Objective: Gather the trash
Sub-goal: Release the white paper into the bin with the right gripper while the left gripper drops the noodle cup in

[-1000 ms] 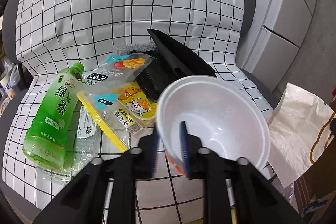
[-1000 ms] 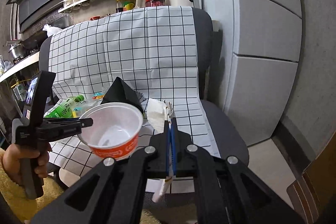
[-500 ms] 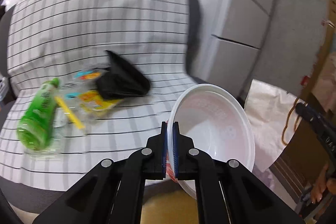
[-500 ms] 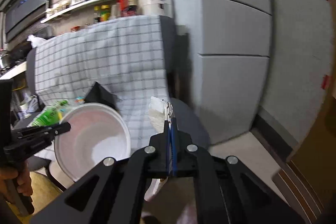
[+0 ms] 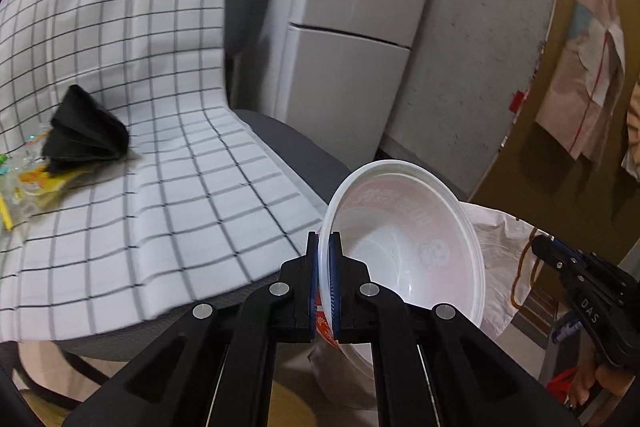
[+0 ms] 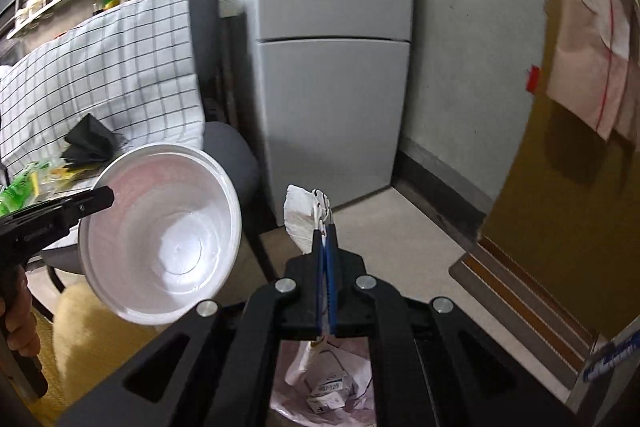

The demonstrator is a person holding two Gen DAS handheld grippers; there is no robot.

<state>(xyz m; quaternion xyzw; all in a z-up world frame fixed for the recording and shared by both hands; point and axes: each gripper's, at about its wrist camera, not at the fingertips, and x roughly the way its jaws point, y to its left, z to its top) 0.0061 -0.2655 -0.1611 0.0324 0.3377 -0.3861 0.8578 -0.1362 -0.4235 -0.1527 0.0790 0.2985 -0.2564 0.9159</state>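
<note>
The bowl (image 5: 404, 251) in my left tongs is white plastic, empty, with an orange-red print outside; I pinch it by the rim, tipped on its side with its mouth toward me, off the chair and just beside the bag (image 6: 316, 379). That bag is thin, whitish plastic; my right tongs pinch its top edge, and it hangs open below with a small box inside. Wrappers (image 5: 36, 183) and a green bottle (image 6: 18, 187) lie on the checked seat beside a black cloth.

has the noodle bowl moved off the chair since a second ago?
Yes. The bowl, pinched by the left hand-held gripper, went from over the checked cloth to past the chair's right edge, beside the plastic bag.
</note>
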